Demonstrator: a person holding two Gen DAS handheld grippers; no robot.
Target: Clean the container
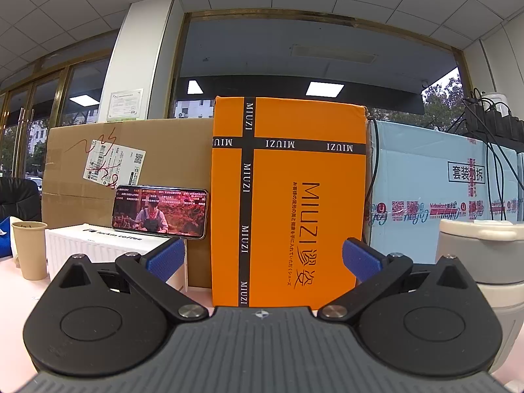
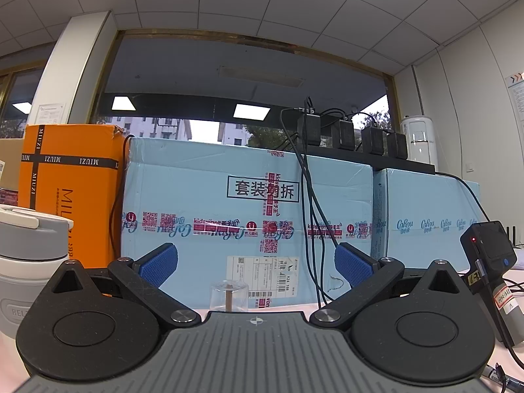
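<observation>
You held both tools low over the pale tabletop (image 2: 9,353), each with its blue-padded fingers spread wide and nothing between them: the left gripper (image 1: 263,258) faced the orange box (image 1: 288,196), and the right gripper (image 2: 255,267) faced the pale blue carton (image 2: 249,222). The container (image 2: 31,262) to be cleaned, a grey and off-white lidded tumbler, stood upright between your two hands. It sat at the far right edge of the left wrist view (image 1: 488,262) and at the far left edge of the right wrist view, so it lay off to the inside of each tool rather than ahead of either. Its long axis ran vertical, lid uppermost, with a flip tab showing on top. It looked close beside both tools, and I could not tell from these views which hand was nearer. Directly ahead of your right gripper, low and centred between the pads, stood a small clear cup (image 2: 228,294) with a thin stick standing in it, on the table in front of the carton; whether that was a cleaning tool I could not say. As I judged it, the coming move turned on swinging one tool inward toward the tumbler, approaching its upright wall from the side with the fingers level. Nothing of the cleaning looked begun.
</observation>
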